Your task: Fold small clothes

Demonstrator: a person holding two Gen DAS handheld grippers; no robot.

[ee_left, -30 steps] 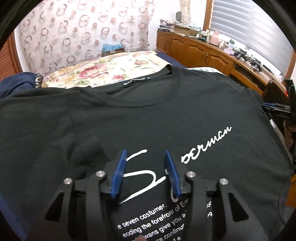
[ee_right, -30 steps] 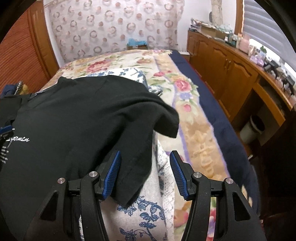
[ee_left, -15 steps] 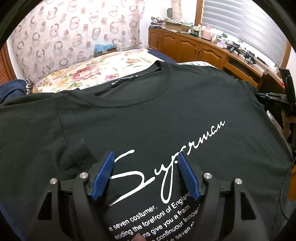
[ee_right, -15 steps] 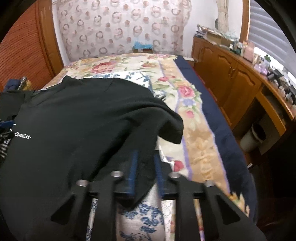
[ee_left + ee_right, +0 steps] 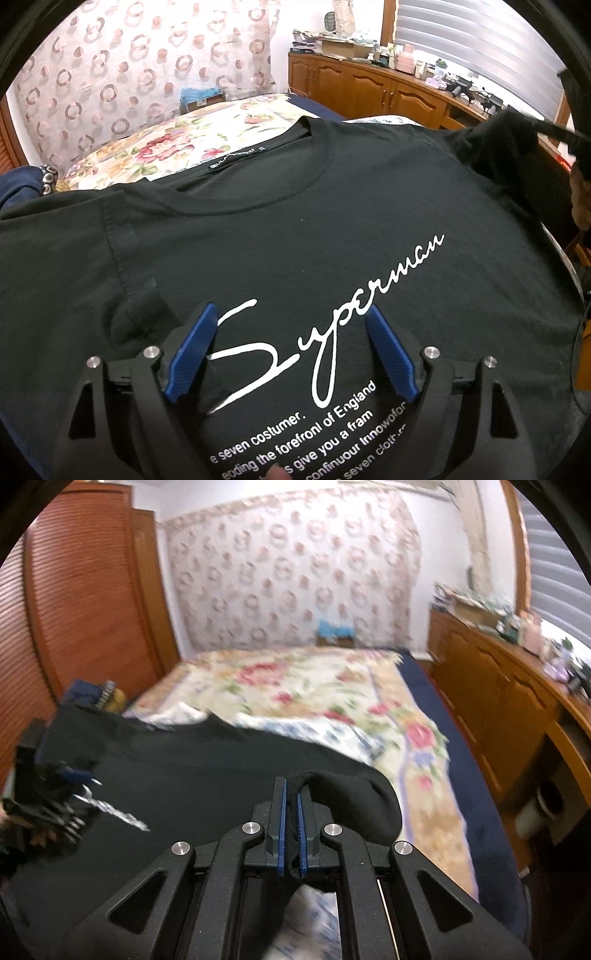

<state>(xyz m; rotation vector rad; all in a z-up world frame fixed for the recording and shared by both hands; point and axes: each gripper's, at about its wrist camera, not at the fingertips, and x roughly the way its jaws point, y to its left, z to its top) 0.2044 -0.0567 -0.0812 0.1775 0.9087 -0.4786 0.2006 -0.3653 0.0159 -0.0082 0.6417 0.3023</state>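
right gripper [image 5: 291, 794] clamped, sleeve [image 5: 351, 797] lifted — left jaws opening

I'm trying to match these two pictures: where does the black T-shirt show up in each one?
Left wrist view: the black T-shirt fills the middle and bottom, white lettering up, under the opening left tongs.
Right wrist view: it lies lower left, its sleeve pinched in the shut right tongs.
Shared landmark: the floral bedspread behind the shirt, with the wooden cabinets at right.
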